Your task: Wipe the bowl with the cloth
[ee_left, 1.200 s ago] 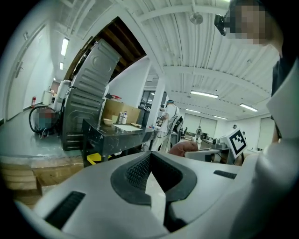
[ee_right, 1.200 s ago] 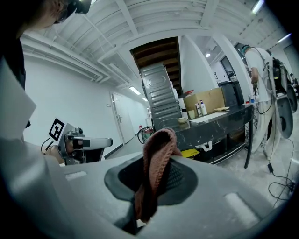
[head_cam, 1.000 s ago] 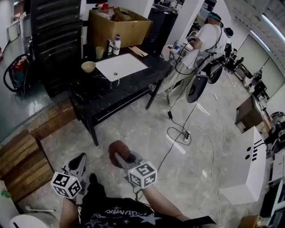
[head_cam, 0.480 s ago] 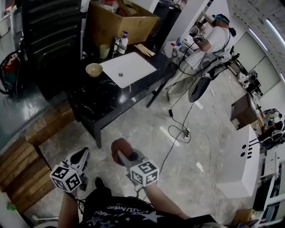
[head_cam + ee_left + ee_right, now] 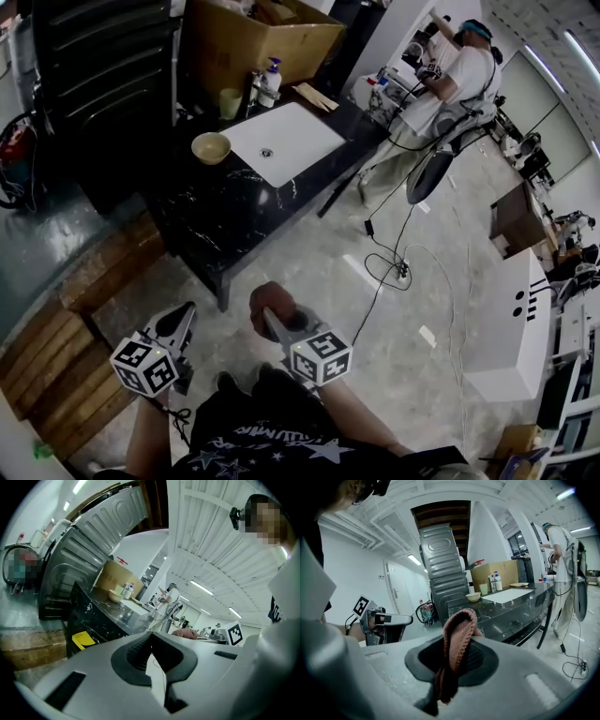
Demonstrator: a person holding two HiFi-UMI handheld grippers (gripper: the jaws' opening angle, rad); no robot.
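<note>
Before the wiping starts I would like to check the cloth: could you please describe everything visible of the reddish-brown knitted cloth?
The reddish-brown knitted cloth looks soft, with a ribbed edge. It is folded into a loop that stands up between the jaws of the right gripper, which are shut on its lower part. It is held in the air, and nothing else touches it.

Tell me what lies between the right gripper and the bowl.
In the head view, only bare floor, then the black table top, lies between the right gripper, shut on the cloth, and the bowl.
</note>
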